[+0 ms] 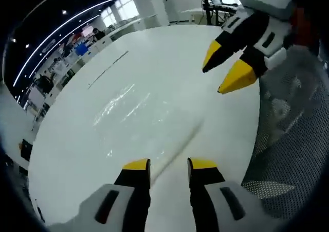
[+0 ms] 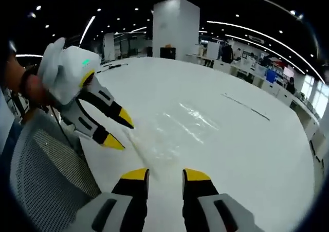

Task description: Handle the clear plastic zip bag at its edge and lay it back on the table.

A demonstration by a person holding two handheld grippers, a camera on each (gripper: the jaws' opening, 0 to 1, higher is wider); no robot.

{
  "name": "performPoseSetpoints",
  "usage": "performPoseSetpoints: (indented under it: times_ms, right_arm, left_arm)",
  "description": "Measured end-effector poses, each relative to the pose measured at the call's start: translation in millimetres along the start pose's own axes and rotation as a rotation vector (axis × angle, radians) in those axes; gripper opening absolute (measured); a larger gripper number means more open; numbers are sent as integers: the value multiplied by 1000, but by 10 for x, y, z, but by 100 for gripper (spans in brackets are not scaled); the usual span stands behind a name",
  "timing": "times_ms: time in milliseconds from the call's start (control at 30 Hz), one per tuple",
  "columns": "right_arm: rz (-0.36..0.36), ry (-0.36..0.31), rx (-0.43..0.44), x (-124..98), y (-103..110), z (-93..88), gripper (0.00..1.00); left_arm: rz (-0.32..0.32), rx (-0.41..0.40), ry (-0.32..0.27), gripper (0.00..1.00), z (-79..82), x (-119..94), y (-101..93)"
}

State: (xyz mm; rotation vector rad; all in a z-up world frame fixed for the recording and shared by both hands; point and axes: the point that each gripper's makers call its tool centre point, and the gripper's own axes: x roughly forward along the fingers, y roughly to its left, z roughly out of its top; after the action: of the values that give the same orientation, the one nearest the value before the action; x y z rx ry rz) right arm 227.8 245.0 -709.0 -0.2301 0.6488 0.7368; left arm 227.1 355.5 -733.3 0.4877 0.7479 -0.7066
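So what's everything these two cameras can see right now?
zip bag: one, clear, flat on the table.
table: one, white, round-looking.
thin line: one, dark, on the far tabletop.
mesh chair: one, grey, beside the table.
office: desks, ceiling lights, pillar behind.
left gripper: black, yellow tips, open above the bag's edge.
right gripper: black, yellow tips, open over the bag.
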Motion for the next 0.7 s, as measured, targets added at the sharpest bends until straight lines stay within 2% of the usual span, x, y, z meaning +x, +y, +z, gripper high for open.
performPoseSetpoints:
  times_ms: [100,233,400,467,633,700]
  right_arm:
    - [-6,-16,52,12,-68,-26,28]
    - [-14,-26,91,-54,-80,-54,30]
    - [-25,-54,143,-115,-120,-81,34]
    - [-25,-64,158,-119,-136,-94,36]
    - [-22,-59,164,-157,-136,-158,42]
    - [-20,-57,163,-176,-128,-179,44]
  left_arm:
    - [-6,-64,6,36,-99,5,14]
    - [-13,-217,-18,38,-197,-50,26]
    - [0,-333,-20,46,-323,-173,36]
    - [-1,-352,-17,51,-353,-173,75]
    - [-4,-411,0,54,-507,-208,84]
    - [-3,-423,-2,56,-522,-228,86]
